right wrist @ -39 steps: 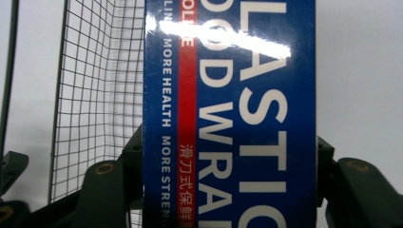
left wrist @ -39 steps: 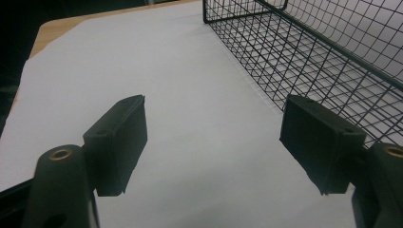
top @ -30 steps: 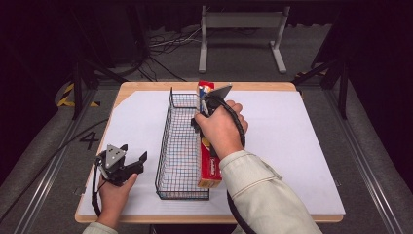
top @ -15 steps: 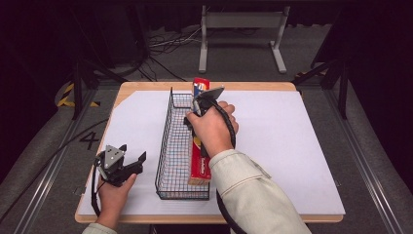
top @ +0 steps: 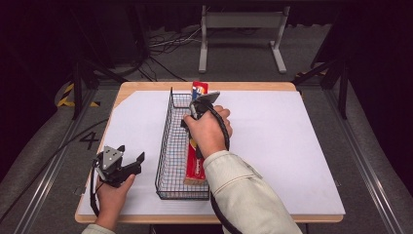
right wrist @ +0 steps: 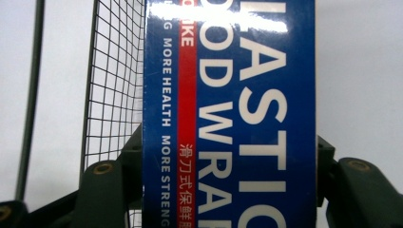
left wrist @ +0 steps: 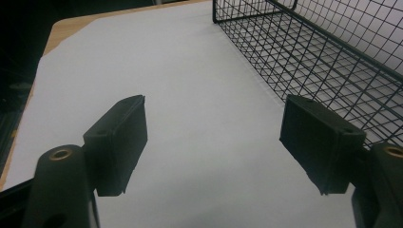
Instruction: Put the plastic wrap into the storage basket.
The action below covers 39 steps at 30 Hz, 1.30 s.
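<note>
A long plastic wrap box (top: 197,165), red and blue, slants lengthwise along the right side of the black wire basket (top: 169,146). Its near end is low inside the basket and its far end sticks up past the far rim. My right gripper (top: 198,108) is shut on the box near its far half; in the right gripper view the jaws of the right gripper (right wrist: 229,145) press both long edges of the box (right wrist: 228,95), with the basket's mesh (right wrist: 114,80) beyond. My left gripper (top: 132,152) rests open at the front left, and the left gripper (left wrist: 214,109) has bare paper between its jaws.
White paper (top: 282,141) covers the wooden table (top: 146,87). In the left gripper view the basket's wall (left wrist: 332,61) runs close on the right. A metal stand (top: 241,29) and cables lie on the dark floor behind the table.
The right hand has carried the box leftward and down, from beside the basket's right wall into the basket. The left gripper has stayed in place.
</note>
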Tool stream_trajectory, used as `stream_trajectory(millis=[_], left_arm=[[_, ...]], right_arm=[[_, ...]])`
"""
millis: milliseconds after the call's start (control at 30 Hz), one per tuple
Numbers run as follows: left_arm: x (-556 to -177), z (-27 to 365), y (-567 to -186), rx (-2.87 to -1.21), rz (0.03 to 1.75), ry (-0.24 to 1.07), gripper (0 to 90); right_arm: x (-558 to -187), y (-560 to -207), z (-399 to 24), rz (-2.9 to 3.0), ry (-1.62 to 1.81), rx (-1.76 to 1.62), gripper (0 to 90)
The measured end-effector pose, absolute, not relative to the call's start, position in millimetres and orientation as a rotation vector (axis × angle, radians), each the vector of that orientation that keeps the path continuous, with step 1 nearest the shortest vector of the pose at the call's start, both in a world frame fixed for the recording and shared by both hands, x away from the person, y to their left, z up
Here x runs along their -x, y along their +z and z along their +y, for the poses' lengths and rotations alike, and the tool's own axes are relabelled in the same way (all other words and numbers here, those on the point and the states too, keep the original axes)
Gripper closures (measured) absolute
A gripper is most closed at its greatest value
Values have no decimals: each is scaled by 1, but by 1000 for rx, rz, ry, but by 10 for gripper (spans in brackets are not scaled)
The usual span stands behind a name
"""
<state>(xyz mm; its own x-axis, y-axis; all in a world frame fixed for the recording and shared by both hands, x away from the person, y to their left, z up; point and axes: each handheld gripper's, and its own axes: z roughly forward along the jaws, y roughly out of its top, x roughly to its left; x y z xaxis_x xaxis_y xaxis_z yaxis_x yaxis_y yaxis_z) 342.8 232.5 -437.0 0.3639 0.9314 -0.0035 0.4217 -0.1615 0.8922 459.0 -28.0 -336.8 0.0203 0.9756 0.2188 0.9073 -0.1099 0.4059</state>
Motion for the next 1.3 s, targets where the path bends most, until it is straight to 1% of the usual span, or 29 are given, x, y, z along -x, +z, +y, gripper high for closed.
stream_trajectory(millis=[733, 1300], left_arm=[[-342, 232, -437, -1754, 1207, 731, 244], [-342, 232, -438, -1767, 1207, 734, 244]], right_arm=[[-463, -370, -18, 2015, 548, -2146, 397], [-465, -387, -1, 2031, 421, -2102, 396]])
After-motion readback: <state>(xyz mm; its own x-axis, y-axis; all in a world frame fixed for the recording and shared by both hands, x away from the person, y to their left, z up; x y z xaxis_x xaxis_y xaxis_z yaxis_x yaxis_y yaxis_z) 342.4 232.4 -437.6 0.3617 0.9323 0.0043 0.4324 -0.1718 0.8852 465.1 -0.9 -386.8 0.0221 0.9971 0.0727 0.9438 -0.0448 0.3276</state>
